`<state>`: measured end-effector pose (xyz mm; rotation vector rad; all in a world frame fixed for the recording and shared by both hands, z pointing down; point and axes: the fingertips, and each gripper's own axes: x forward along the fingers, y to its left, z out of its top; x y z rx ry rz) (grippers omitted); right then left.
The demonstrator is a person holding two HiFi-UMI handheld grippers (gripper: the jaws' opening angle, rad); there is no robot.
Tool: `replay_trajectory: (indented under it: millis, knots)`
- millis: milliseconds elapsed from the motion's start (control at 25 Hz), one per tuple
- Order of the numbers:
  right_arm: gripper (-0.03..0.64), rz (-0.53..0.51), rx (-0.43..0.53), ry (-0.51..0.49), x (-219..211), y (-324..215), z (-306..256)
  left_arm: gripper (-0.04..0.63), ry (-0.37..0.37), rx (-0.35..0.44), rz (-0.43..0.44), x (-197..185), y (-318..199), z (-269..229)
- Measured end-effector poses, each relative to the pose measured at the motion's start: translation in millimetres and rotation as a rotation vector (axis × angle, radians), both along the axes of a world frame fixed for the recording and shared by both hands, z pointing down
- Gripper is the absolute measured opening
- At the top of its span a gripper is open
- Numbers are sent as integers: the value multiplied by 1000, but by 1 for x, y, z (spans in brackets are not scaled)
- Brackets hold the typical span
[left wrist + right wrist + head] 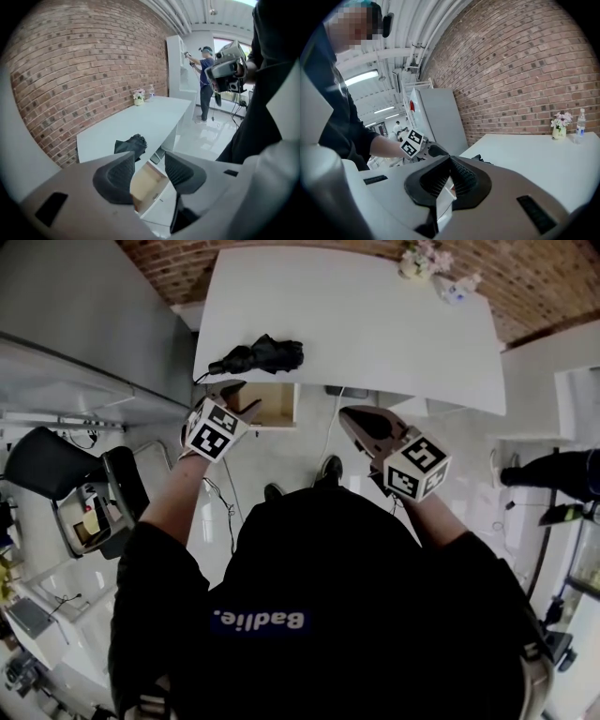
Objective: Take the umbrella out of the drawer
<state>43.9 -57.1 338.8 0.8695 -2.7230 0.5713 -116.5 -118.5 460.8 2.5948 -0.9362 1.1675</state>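
— What's worn?
— A black top (328, 568) with short sleeves (155, 554), a blue strip (258, 620) with pale lettering across it, and dark shoes (329, 468).
— And the tools?
— The left gripper (242, 397) and right gripper (349, 416) look alike: grey-brown shells (525, 187), dark ribbed pads (117, 178) lining the fingers (185, 174), and behind the fingers a white cube (214, 430) with black square markers

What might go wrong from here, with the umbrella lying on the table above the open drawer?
The umbrella lies close to the table edge; a knock may drop it. The drawer stands open under that edge, so the open left gripper beside it might bump it.
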Motion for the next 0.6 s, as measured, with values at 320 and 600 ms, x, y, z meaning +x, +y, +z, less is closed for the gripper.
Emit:
replay_trajectory:
  millis: [320, 600]
  knots:
    - [28, -20, -3, -4, -12, 10, -6, 132, 322, 18, -106, 25, 42, -48]
    - [29, -14, -17, -23, -21, 18, -5, 67, 423, 79, -88, 41, 63, -89]
